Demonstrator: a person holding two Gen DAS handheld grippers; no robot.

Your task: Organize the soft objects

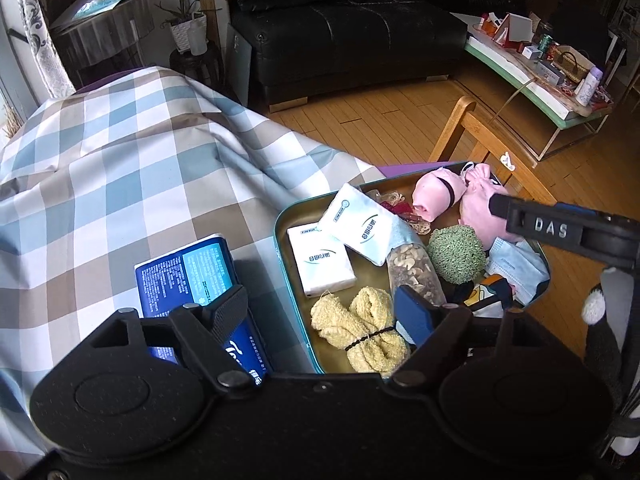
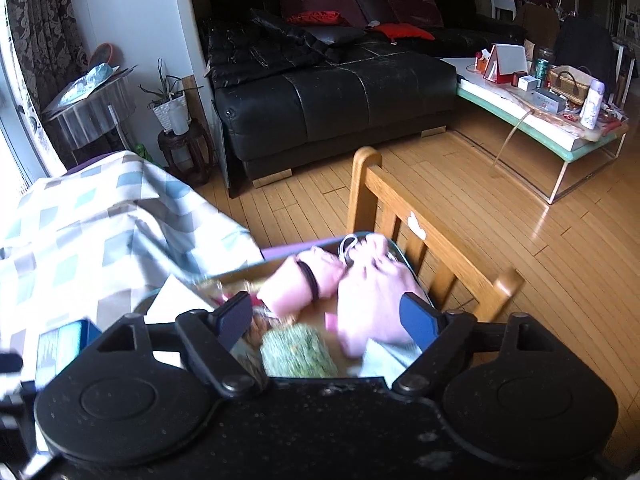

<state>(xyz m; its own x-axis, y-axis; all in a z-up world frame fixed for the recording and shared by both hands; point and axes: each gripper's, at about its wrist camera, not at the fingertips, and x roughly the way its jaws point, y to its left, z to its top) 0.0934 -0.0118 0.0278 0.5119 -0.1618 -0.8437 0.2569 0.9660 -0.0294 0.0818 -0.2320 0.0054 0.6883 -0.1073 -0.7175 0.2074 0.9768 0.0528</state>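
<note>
A teal-rimmed tray [image 1: 282,216] on the checked tablecloth [image 1: 120,168] holds two white tissue packs [image 1: 320,260], a yellow towel roll [image 1: 360,328], a bag of nuts [image 1: 416,268], a green ball [image 1: 456,254], a pink cloth roll [image 1: 434,196], a pink pouch [image 1: 480,204] and a face mask [image 1: 516,268]. A blue tissue pack [image 1: 188,272] lies left of the tray. My left gripper [image 1: 320,312] is open over the tray's left rim, gripping nothing. My right gripper [image 2: 326,316] is open above the blurred pink pouch [image 2: 372,300] and green ball [image 2: 296,352]. Its finger [image 1: 520,218] shows over the pouch.
A wooden chair [image 2: 384,200] stands right behind the tray at the table's edge. Beyond it are wooden floor, a black sofa [image 2: 320,92] and a cluttered low table [image 2: 540,112]. The tablecloth rises in folds at the left.
</note>
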